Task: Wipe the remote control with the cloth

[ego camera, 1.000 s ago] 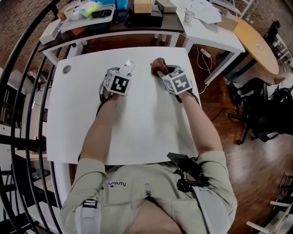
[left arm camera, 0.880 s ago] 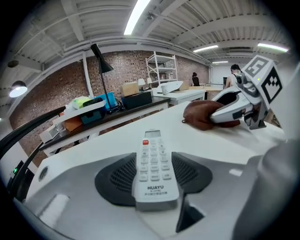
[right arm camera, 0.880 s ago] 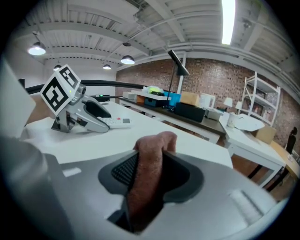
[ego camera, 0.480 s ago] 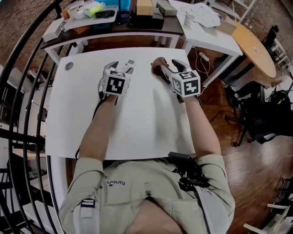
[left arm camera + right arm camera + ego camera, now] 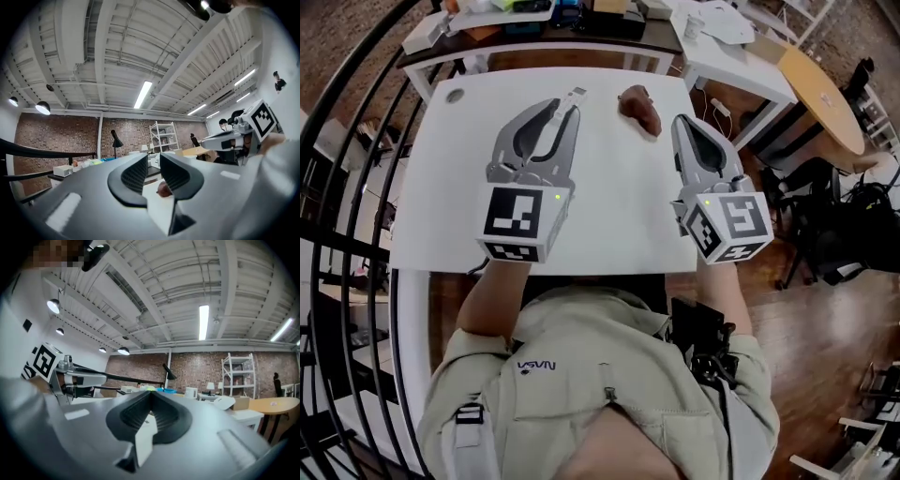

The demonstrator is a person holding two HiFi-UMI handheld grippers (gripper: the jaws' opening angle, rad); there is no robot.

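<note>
1 remote (image 5: 575, 94), 1 cloth (image 5: 639, 108), 2 tools (image 5: 563, 112) (image 5: 681, 122)

White table (image 5: 609, 206), white remote control (image 5: 576, 93) lying at twelve o'clock, brown cloth (image 5: 639, 109) at one, small grey disc (image 5: 455, 95) at eleven

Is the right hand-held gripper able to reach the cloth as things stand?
Probably yes: the cloth lies uncovered on the table ahead of the right hand-held gripper, nothing between them, though its jaws are shut.

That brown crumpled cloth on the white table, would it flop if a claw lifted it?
Probably: the brown crumpled cloth lies in a soft, folded lump, so it would likely droop. Lumpy rather than round, it seems unlikely to roll.
</note>
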